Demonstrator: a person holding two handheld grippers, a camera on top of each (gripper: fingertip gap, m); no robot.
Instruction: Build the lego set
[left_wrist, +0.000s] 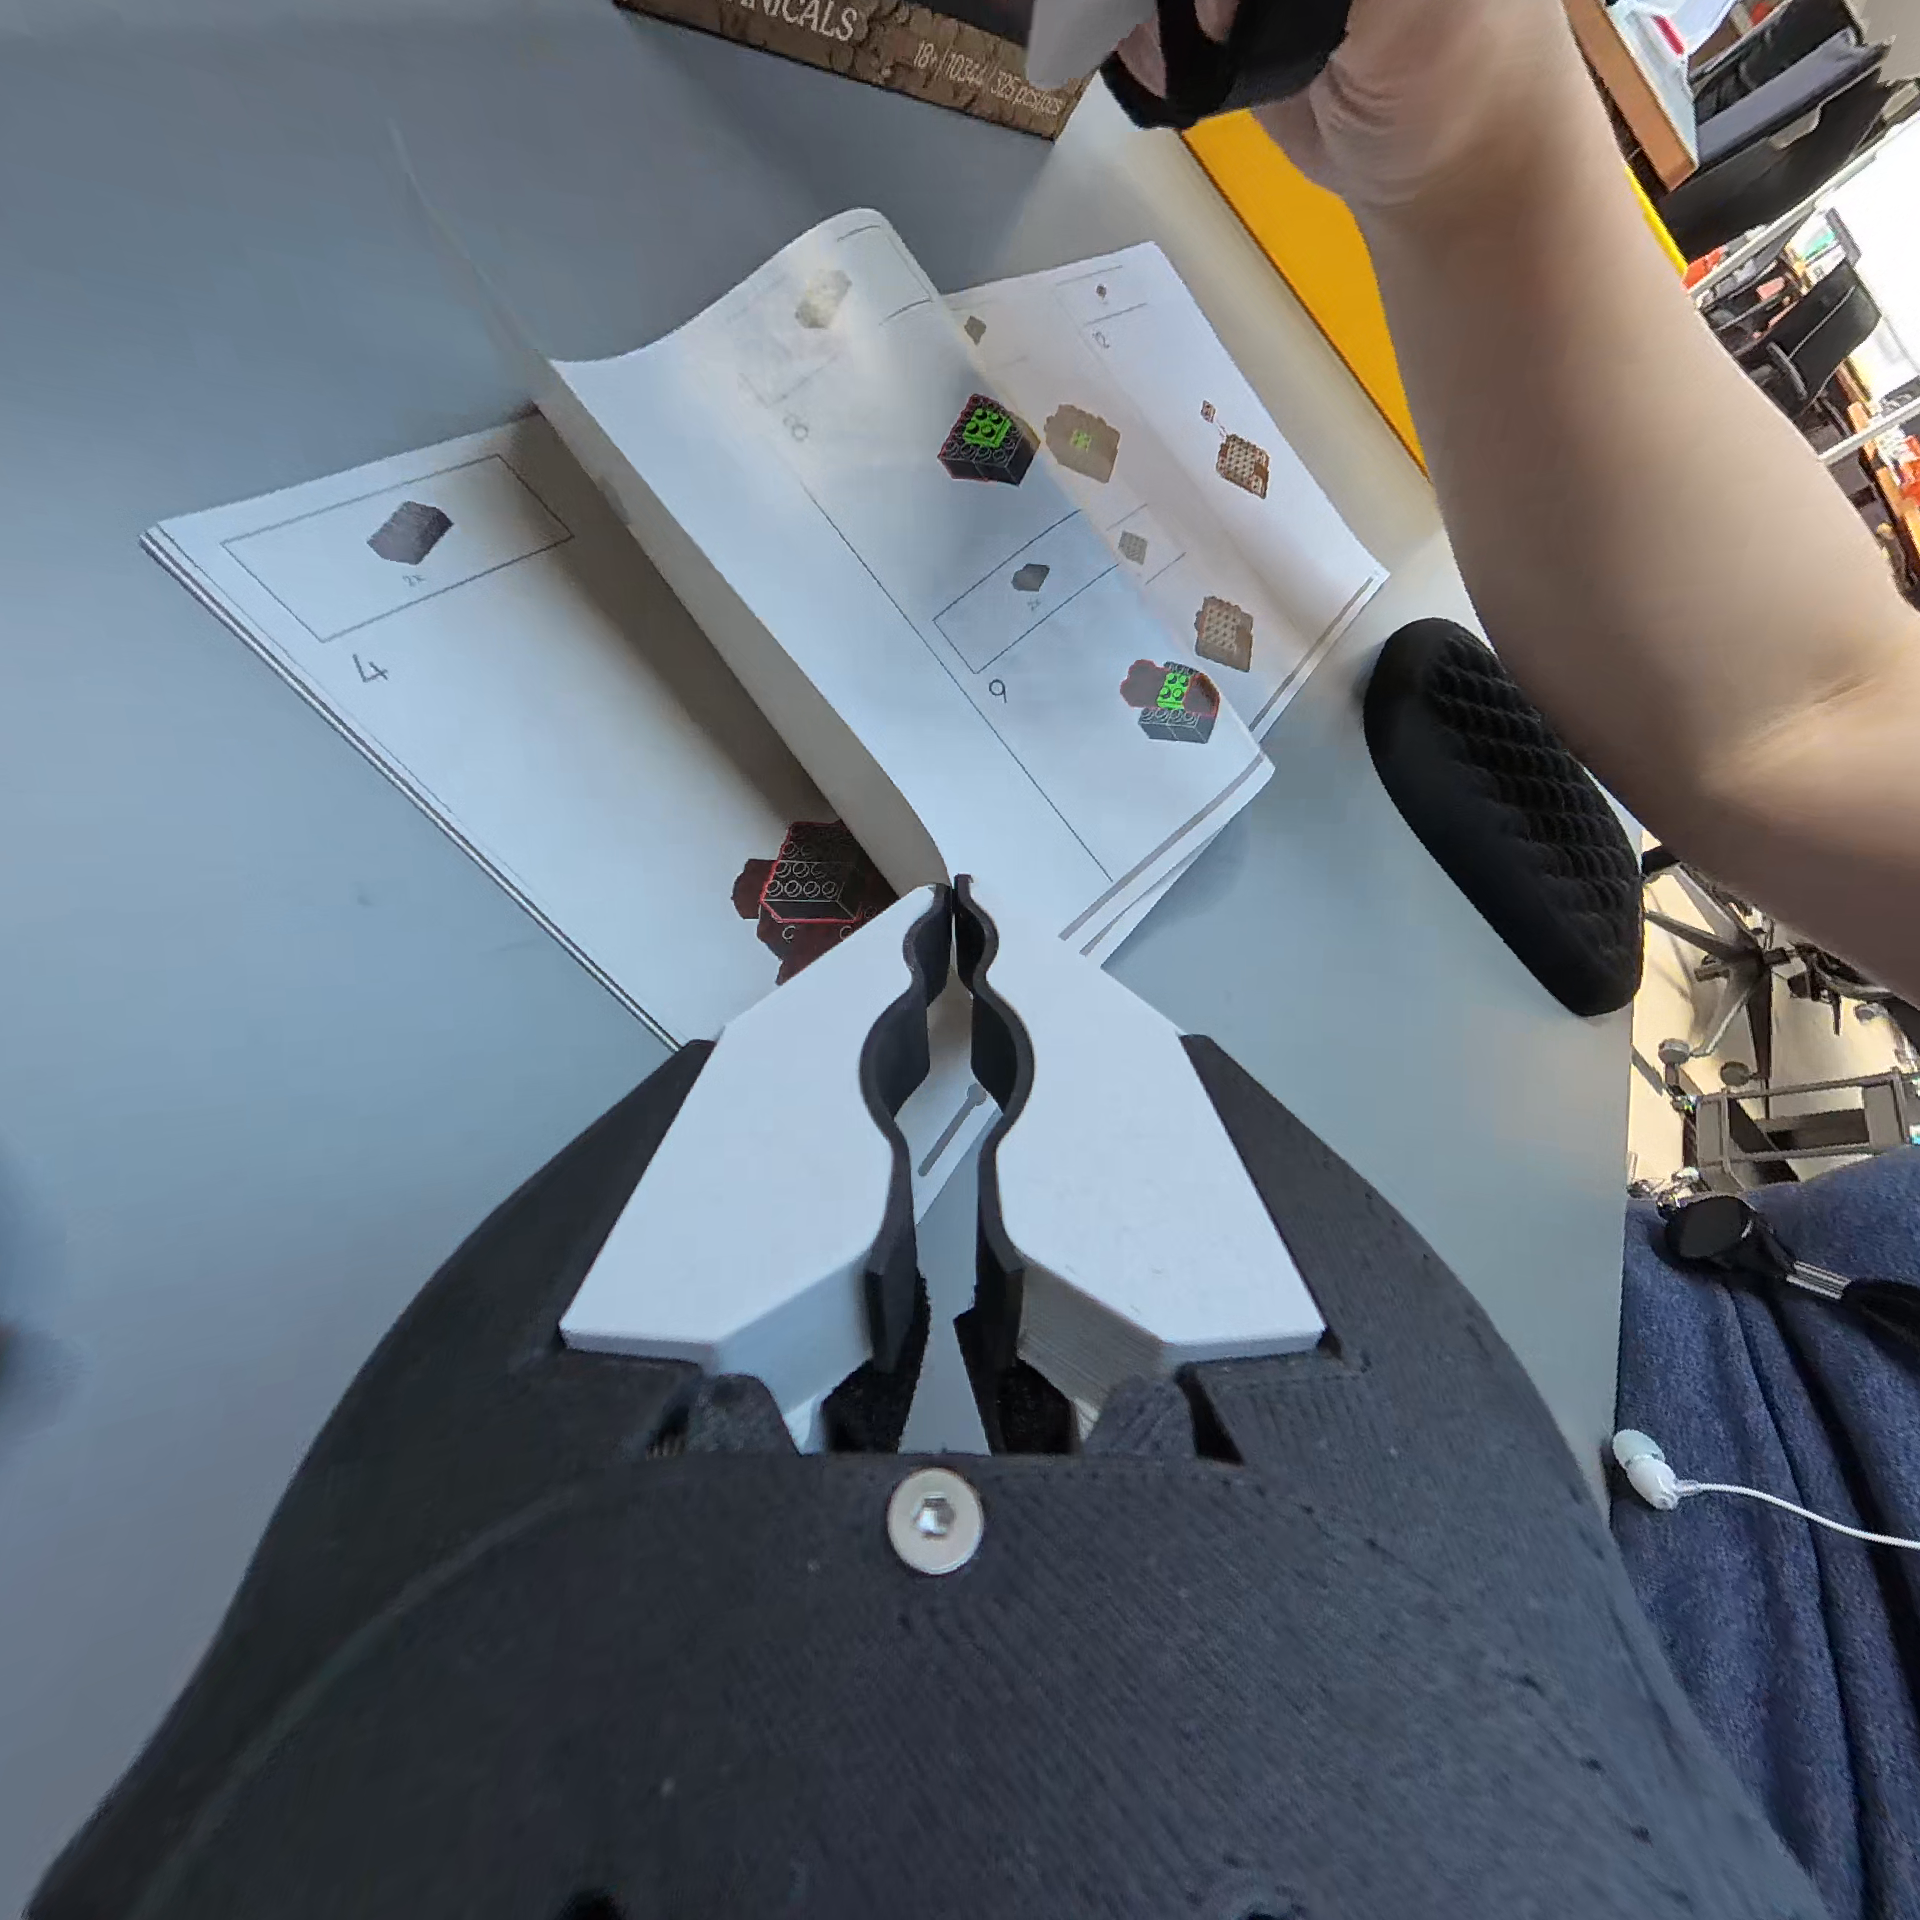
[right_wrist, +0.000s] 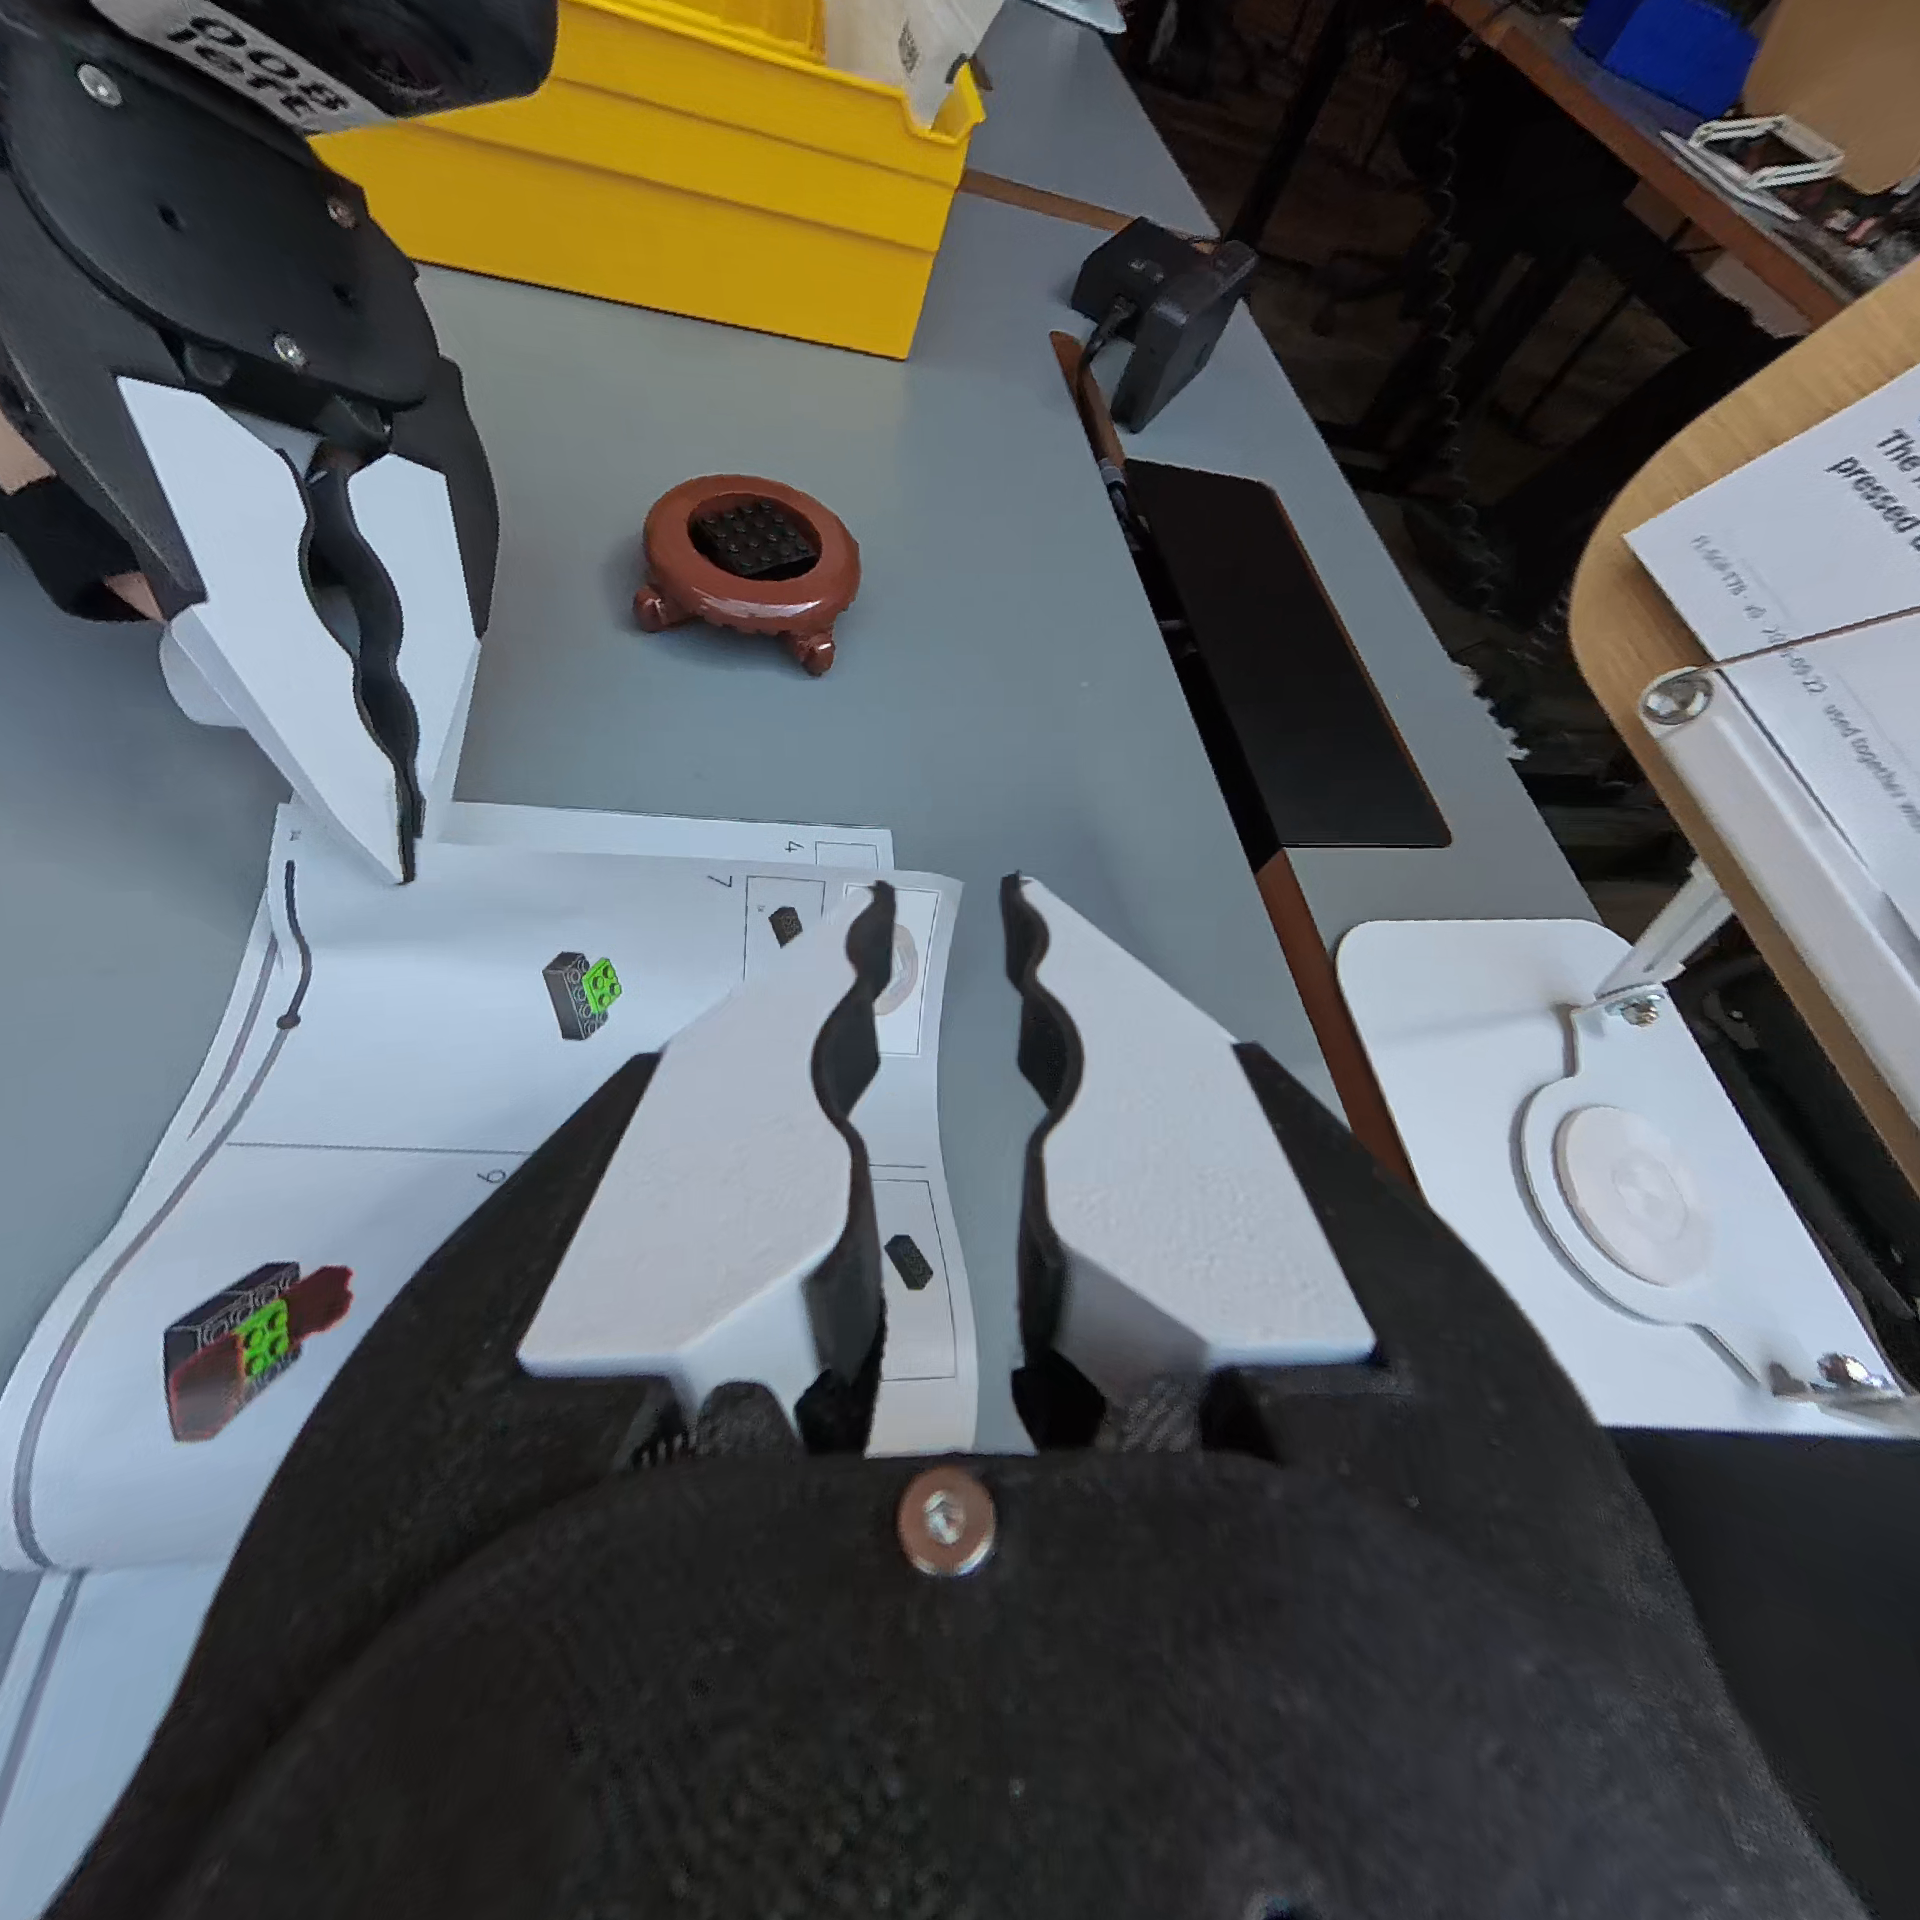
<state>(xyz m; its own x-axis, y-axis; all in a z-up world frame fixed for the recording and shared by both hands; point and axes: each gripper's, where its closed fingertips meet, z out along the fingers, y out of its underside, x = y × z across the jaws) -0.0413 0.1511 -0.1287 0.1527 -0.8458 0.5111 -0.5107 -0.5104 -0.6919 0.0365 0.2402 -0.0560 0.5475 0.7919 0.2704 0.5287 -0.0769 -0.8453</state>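
The open instruction booklet (left_wrist: 499, 665) lies on the grey table (left_wrist: 208, 260). My left gripper (left_wrist: 953, 896) is shut, and a curled-up page (left_wrist: 790, 582) runs right into its closed tips. The right wrist view shows it (right_wrist: 407, 847) tip-down on the booklet's (right_wrist: 447, 997) far corner. My right gripper (right_wrist: 948, 891) is open and empty, low over the booklet's right edge. A brown round lego piece (right_wrist: 750, 566) with a black studded plate inside stands on the table beyond the booklet.
A yellow bin (right_wrist: 675, 177) stands at the back, a black device (right_wrist: 1164, 312) to its right. A white metal plate (right_wrist: 1507, 1091) lies at the table's right edge. A person's forearm (left_wrist: 1610, 468) crosses above a black armrest pad (left_wrist: 1507, 821). The set's box (left_wrist: 862, 42) is at the far edge. Across from one pair of fingers to the other is roughly 15 cm. About 15 cm separates my left fingertips from the brown round lego piece (right_wrist: 750, 566).
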